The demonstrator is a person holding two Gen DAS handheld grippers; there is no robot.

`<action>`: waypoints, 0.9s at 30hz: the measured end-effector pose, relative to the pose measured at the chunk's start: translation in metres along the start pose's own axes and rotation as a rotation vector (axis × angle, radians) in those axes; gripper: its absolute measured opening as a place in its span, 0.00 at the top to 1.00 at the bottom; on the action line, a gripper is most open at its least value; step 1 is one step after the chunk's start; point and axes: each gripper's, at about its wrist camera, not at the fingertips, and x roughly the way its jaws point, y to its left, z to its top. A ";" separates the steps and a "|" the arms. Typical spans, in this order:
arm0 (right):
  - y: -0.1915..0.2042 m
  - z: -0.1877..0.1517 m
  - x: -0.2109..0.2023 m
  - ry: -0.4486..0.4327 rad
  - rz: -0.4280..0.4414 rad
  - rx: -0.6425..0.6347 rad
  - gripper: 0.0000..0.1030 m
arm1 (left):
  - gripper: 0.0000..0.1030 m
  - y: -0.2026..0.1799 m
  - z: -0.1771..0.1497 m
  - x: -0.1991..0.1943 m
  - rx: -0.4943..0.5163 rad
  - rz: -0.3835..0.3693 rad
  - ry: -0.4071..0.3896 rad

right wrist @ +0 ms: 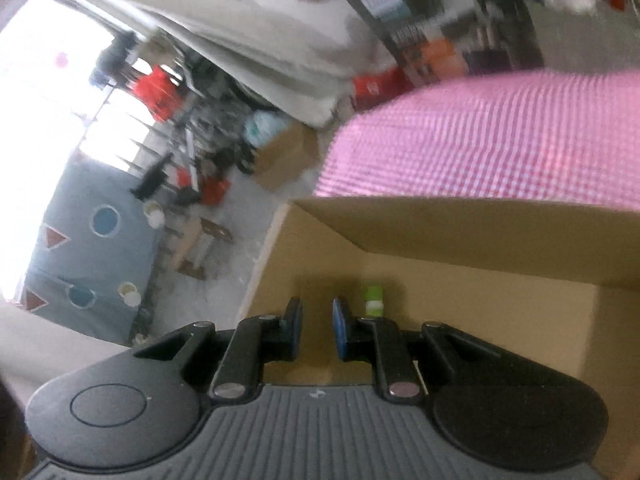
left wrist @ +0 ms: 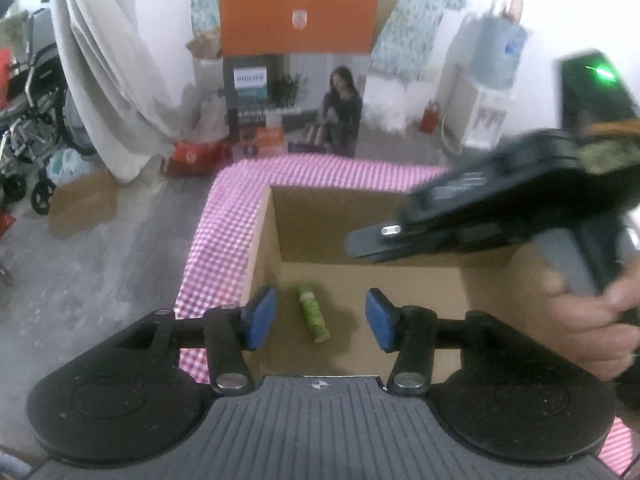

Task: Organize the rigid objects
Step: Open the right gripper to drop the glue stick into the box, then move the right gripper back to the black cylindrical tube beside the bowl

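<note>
Left gripper low centre of left wrist view, blue pads spread apart, nothing between, hanging over open cardboard box. Green bottle lies flat on box floor, in gap between pads but below them, untouched. Right gripper low centre of right wrist view, jaws narrow, nearly together, empty. Green bottle just right of its tips. Pink checked cloth under box. Hand at right edge grips other tool.

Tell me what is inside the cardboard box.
One green bottle lies on its side on the floor of the cardboard box. The right tool and the hand cover the box's right part, so that area is unseen.
</note>
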 end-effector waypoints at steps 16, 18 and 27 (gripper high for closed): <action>0.011 -0.187 -0.127 -0.140 0.057 -0.040 0.64 | 0.36 -0.016 -0.112 -0.073 0.028 -0.104 -0.056; 0.005 -0.206 -0.117 -0.128 0.053 -0.009 0.64 | 0.36 -0.020 -0.131 -0.068 0.052 -0.128 -0.030; -0.011 -0.250 -0.090 -0.176 -0.144 0.023 0.64 | 0.42 -0.055 -0.159 -0.041 0.231 -0.194 0.035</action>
